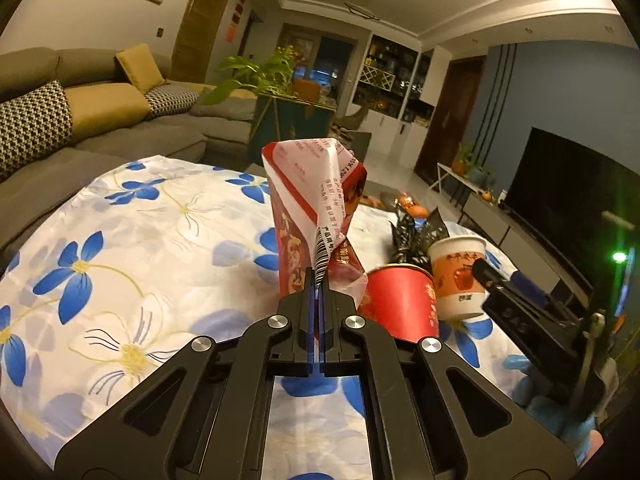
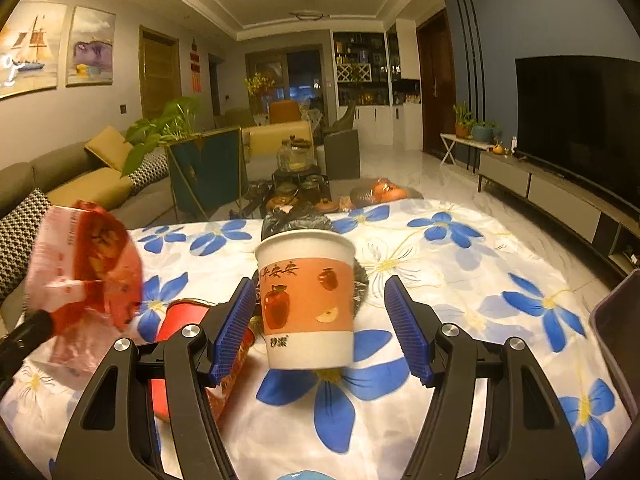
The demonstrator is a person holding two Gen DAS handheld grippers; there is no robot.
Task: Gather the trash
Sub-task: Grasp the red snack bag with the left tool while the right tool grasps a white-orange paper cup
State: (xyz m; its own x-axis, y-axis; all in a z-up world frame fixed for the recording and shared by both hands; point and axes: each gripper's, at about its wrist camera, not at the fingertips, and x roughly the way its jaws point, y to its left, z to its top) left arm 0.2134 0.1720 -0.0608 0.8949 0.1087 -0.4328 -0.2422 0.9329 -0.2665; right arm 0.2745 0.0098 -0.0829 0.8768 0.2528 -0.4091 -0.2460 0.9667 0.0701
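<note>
The left claw (image 1: 319, 280) is clenched on a corner of a light, floppy red wrapper (image 1: 312, 204), which stands tall above the flowered counter (image 1: 120, 240). The right claw (image 2: 320, 320) is spread wide around an upright paper cup (image 2: 306, 300), mouth up, not yet gripping; it looks light and crushable, best squeezed gently at mid-wall.

Home living room: sofa (image 1: 100, 120), television (image 2: 580, 120).

Both views sit low over the cloth (image 2: 480, 264), facing the far shelves (image 1: 396, 76). Left wrist view is close behind the wrapper (image 1: 316, 204), cup (image 1: 460, 276) to its right. Right wrist view is right at the cup, wrapper on its left.
</note>
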